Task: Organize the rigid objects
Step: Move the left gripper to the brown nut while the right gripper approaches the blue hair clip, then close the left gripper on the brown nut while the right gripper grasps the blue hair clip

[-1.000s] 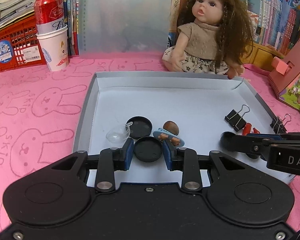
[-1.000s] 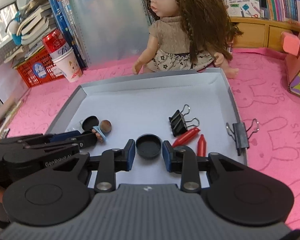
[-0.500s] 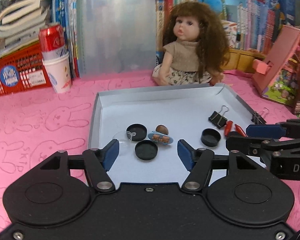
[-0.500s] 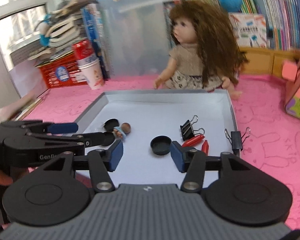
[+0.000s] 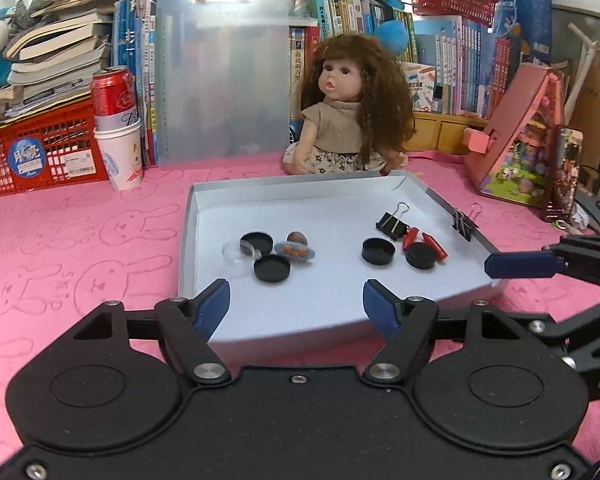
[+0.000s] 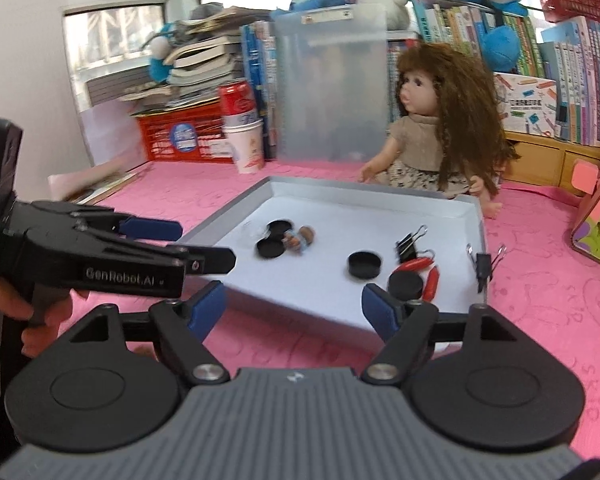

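Nearest me, the left gripper (image 5: 296, 304) and the right gripper (image 6: 294, 306) hung over the tray's (image 5: 186, 240) near edge, each with jaws opening wide and nothing between them. On the tray's white floor two black caps (image 5: 272, 268) lay at the left beside a clear dome (image 5: 234, 249) and a small figure (image 5: 294, 250), the farther cap touching the dome. Toward the right sat two more caps (image 5: 378, 251), the nearer one lying against red crayons (image 5: 434, 245), with a black clip (image 5: 392, 226) just behind. Another clip (image 5: 464, 226) gripped the tray's right wall. Beyond the tray, on the pink tabletop (image 5: 80, 240), sat a doll (image 5: 346, 120) and, far left, a can (image 5: 114, 98) standing in a cup (image 5: 120, 158).
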Available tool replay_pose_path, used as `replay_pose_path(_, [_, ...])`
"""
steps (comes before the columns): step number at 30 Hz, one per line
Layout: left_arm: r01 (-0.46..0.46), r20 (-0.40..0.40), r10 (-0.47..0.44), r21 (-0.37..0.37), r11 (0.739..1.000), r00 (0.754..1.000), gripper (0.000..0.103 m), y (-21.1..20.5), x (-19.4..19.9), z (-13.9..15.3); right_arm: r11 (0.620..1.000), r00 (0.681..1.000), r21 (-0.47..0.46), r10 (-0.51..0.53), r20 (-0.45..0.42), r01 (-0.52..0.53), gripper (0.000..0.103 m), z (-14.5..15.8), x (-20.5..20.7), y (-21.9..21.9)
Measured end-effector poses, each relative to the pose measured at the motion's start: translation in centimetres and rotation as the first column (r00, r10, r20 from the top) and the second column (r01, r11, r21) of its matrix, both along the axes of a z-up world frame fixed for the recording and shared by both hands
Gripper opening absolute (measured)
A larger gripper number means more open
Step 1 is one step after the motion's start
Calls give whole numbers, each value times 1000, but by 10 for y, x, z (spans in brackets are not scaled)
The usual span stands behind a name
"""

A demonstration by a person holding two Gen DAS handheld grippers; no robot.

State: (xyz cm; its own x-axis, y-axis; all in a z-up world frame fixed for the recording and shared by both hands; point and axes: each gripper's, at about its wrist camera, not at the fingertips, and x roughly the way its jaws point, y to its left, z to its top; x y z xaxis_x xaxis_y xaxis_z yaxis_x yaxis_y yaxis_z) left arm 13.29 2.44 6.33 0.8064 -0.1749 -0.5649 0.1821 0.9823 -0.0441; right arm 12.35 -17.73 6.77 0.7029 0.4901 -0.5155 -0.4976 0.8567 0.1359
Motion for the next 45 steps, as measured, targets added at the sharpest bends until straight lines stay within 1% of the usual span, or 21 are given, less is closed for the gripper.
replay_pose_path(6, [-24,15,25,-28,999,1000,73,11,-33,-7,998,998,-34,59,8,-59,87,-12,-28,3])
replay_pose_path(11, [-45,20,46,-41,998,999,74,14,-60,-18,996,996,-43,80,31,-78,88,-25,-50,10])
replay_pose_path(14, [-79,24,81,-67,995,996,74,16,-73,-26,997,996,-40,68,56,-65,90,-33,-60,15])
replay_pose_path(16, [-130,47,134,-85,988,990,74,17,-82,-32,997,996,-50,62,71,-58,91,-40,-65,20])
replay_pose_path(18, [-145,67,151,-79,986,986,74,15,-88,-37,995,994,-76,67,83,-60,91,-46,-68,25])
replay_pose_path(20, [-146,68,149,-54,988,986,72,12,-93,-42,992,993,-98,83,87,-74,91,-51,-70,29])
replay_pose_path(22, [-135,58,138,-49,990,989,70,11,-95,-47,990,991,-116,96,90,-85,91,-54,-73,32])
replay_pose_path(24, [-125,36,128,-59,990,991,65,11,-96,-52,988,989,-122,111,101,-98,91,-54,-74,33])
replay_pose_path(26, [-122,17,124,-74,990,992,48,11,-95,-56,984,989,-135,124,84,-112,91,-56,-74,35])
replay_pose_path(28, [-132,11,134,-82,988,991,39,12,-95,-59,982,989,-143,135,64,-125,91,-57,-74,38])
replay_pose_path(29, [-138,18,140,-74,988,990,32,11,-96,-59,981,988,-149,139,66,-128,91,-58,-75,39])
replay_pose_path(31, [-134,22,135,-55,989,991,24,10,-97,-60,976,985,-161,157,71,-144,91,-58,-77,41])
replay_pose_path(33, [-130,26,131,-49,990,991,23,9,-99,-61,975,984,-166,161,78,-146,88,-59,-79,42])
replay_pose_path(35, [-121,28,122,-39,992,992,18,7,-100,-60,975,983,-160,167,79,-153,84,-59,-80,42])
replay_pose_path(36, [-120,28,121,-35,992,992,18,7,-101,-59,976,982,-152,169,78,-156,82,-59,-80,41])
replay_pose_path(39, [-116,26,116,-32,993,993,18,5,-102,-58,981,986,-119,159,46,-153,71,-58,-78,39])
replay_pose_path(41, [-112,24,113,-30,993,993,18,4,-103,-57,986,990,-106,136,36,-132,56,-57,-78,38])
replay_pose_path(42, [-110,24,111,-30,993,994,18,4,-103,-57,987,991,-104,128,36,-124,53,-56,-79,38])
replay_pose_path(43, [-107,25,108,-28,994,994,18,3,-103,-56,988,992,-104,123,36,-118,46,-56,-79,38])
replay_pose_path(44, [-106,25,106,-26,994,994,18,3,-103,-55,988,992,-105,118,39,-114,42,-56,-80,38])
replay_pose_path(45, [-104,26,105,-26,994,994,18,2,-102,-55,988,993,-106,115,40,-110,42,-56,-81,37])
